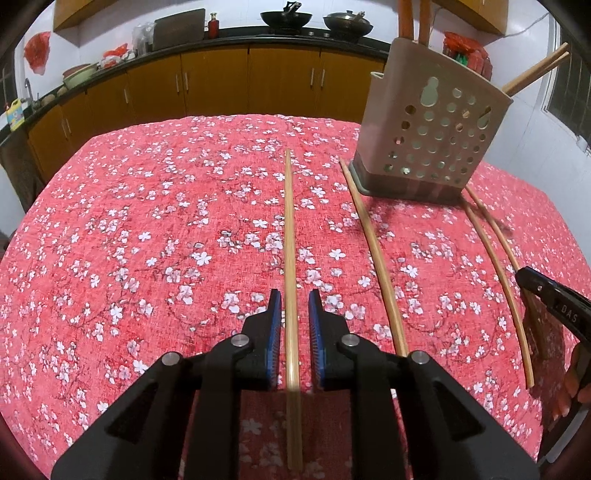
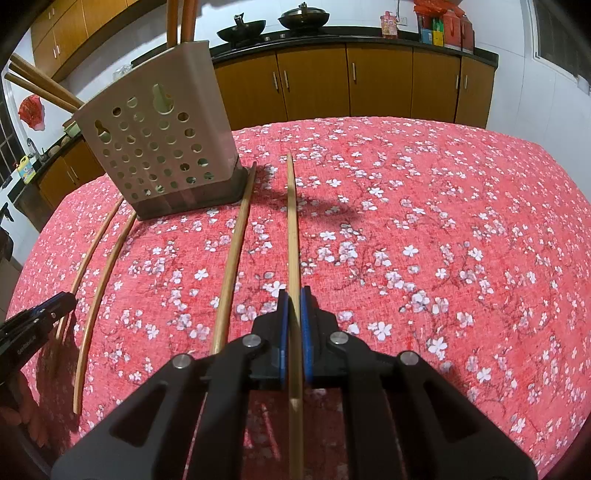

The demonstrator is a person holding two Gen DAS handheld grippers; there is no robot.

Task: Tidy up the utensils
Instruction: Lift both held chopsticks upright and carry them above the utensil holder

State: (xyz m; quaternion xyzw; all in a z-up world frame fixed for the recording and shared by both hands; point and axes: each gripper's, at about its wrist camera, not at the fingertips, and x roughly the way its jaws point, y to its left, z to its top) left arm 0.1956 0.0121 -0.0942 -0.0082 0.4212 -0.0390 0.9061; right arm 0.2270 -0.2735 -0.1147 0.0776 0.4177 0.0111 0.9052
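Several wooden chopsticks lie in a row on the red flowered tablecloth. My left gripper (image 1: 294, 295) is open, its blue pads on either side of the leftmost chopstick (image 1: 290, 236). My right gripper (image 2: 294, 293) is shut on the rightmost chopstick (image 2: 292, 229), which still points along the cloth. A beige perforated utensil holder (image 1: 430, 125) stands behind the row with several chopsticks in it; it also shows in the right wrist view (image 2: 159, 147). Two more chopsticks (image 2: 232, 258) (image 2: 99, 291) lie between the grippers.
The tablecloth (image 1: 147, 229) covers the whole table. Brown kitchen cabinets (image 1: 221, 81) and a dark counter with woks (image 1: 286, 18) run behind the table. The other gripper's tip shows at the right edge of the left wrist view (image 1: 543, 291).
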